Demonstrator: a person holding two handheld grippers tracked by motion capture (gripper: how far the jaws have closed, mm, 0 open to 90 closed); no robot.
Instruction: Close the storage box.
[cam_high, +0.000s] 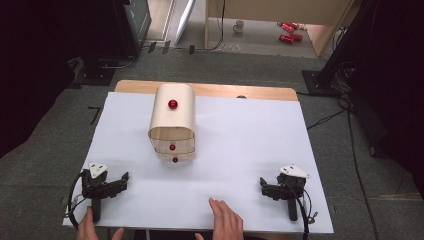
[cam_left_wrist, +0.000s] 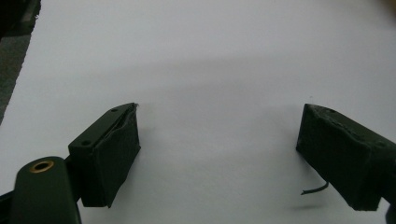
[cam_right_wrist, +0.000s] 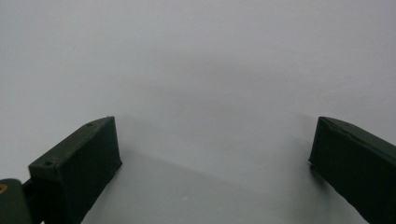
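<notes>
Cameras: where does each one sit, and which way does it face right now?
High view: above the near table edge, facing forward and down on the white table, wooden box, both grippers and hands.
Left gripper view: on the left gripper, along its open jaws over white surface.
Right gripper view: on the right gripper, likewise.
Shared: the same white table surface.

Counter (cam_high: 250, 150): matt white sheet, smooth, over a pale wood top. Small cabinet (cam_high: 172, 120): pale wood, satin smooth; glossy red knobs (cam_high: 172, 104). Left gripper (cam_left_wrist: 219, 154) fingers (cam_left_wrist: 109, 154): matt black, rough wrapped padding. Floor (cam_high: 60, 125): grey carpet.
</notes>
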